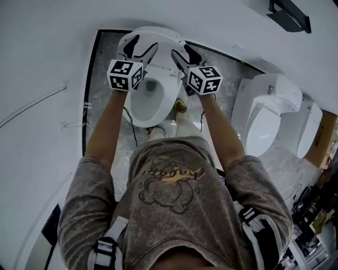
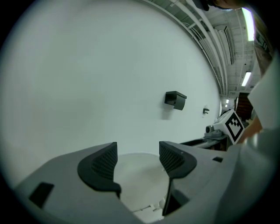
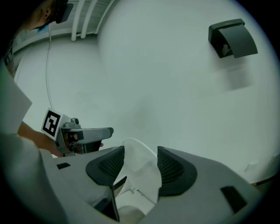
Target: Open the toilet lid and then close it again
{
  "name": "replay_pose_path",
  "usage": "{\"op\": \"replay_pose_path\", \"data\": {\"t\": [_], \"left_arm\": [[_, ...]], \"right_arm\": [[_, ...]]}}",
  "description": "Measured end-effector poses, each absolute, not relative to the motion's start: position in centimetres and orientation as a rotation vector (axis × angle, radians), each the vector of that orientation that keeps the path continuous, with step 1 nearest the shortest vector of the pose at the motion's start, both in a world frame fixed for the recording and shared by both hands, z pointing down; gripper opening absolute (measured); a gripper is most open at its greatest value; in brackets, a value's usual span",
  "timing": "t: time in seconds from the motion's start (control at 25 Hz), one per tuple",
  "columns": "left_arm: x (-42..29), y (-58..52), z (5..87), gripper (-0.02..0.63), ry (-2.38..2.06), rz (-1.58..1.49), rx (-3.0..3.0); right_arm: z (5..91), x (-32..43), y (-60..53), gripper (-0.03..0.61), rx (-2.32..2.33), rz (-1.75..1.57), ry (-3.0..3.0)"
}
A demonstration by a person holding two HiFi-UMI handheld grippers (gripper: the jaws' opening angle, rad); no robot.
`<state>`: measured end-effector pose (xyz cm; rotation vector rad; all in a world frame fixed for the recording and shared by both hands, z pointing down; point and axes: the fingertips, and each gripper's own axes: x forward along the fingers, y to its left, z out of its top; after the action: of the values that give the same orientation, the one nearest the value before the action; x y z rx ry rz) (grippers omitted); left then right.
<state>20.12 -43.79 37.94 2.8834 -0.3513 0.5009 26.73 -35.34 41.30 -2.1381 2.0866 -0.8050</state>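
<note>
The white toilet [image 1: 150,97] stands on a grey tiled patch, its bowl uncovered. Its lid [image 1: 153,38] is raised, upright near the white wall. My left gripper [image 1: 140,50] hovers over the lid's left part with jaws open and nothing gripped. My right gripper [image 1: 184,57] is over the lid's right part, also open. In the left gripper view the lid [image 2: 140,177] shows as a broad white face beyond the spread pads of the left gripper [image 2: 138,159]. In the right gripper view the lid's edge [image 3: 139,154] shows in the gap of the right gripper [image 3: 140,164], the pads apart from it.
Two more white toilets [image 1: 264,121] [image 1: 309,129] stand to the right. A black box [image 1: 288,16] [image 2: 175,99] [image 3: 231,38] is fixed on the wall. Thin cables [image 1: 31,108] run along the white surface at left. The person's body fills the lower head view.
</note>
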Motion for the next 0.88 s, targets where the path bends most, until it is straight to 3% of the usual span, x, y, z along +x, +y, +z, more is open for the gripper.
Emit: {"op": "replay_pose_path", "data": {"t": [0.36,0.88], "left_arm": [[22.4,-47.8,42.8,0.291,-0.299,0.606,2.875],[22.6,-48.2,43.3,0.290,-0.273,0.653,2.862]], "right_arm": [[44.6,27.3,-38.9,0.233,-2.169,-0.844,2.084],[44.8,26.9,-39.2,0.233,-2.162,-0.874,2.086]]}}
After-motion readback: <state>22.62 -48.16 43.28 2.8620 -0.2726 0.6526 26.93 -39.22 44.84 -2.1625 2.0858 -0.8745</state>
